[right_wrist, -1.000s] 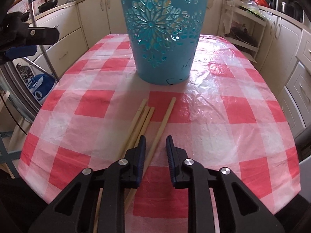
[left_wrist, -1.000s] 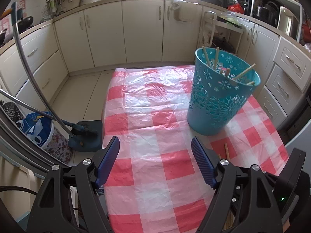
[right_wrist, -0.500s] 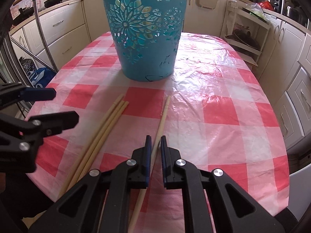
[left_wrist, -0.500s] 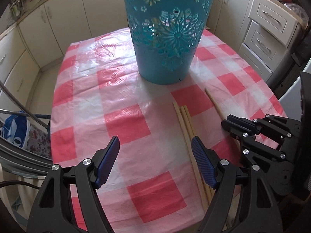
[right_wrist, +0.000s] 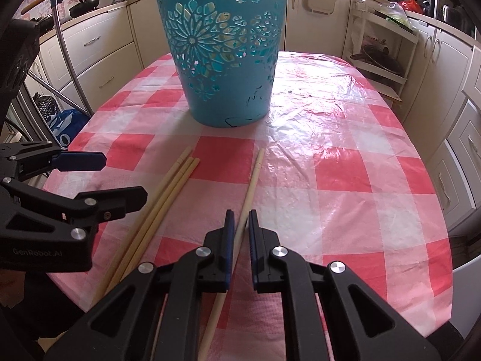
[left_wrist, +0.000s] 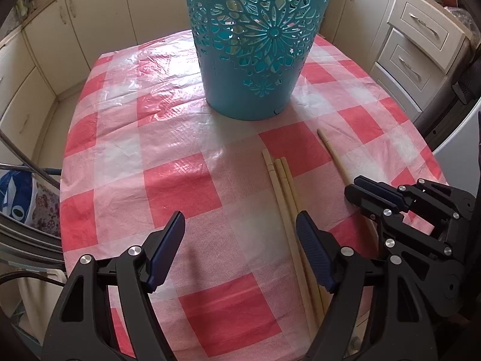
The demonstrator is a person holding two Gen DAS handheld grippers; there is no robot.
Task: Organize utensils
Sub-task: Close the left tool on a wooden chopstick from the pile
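Four wooden chopsticks lie on the red-checked tablecloth [right_wrist: 345,162] in front of a teal cut-out basket [right_wrist: 222,60] [left_wrist: 252,45]. My right gripper [right_wrist: 241,219] is shut on a single chopstick [right_wrist: 254,174] [left_wrist: 333,153], which still rests on the cloth. Three more chopsticks [right_wrist: 177,177] [left_wrist: 285,186] lie side by side to its left. My left gripper [left_wrist: 240,225] [right_wrist: 117,177] stands open just above the cloth. Its right finger [left_wrist: 312,249] hangs over those three, and nothing is between its jaws. Sticks show through the basket's holes.
Cream kitchen cabinets [left_wrist: 421,39] ring the table. A metal chair frame [right_wrist: 69,57] and a blue bag [right_wrist: 66,123] stand off the table's left edge. An open shelf unit with pans [right_wrist: 381,57] is at the back right. The table's near edge lies just under both grippers.
My left gripper came down and swung toward the chopsticks, still open. My right gripper's jaws narrowed onto the single chopstick, which now lies apart to the right of the other three.
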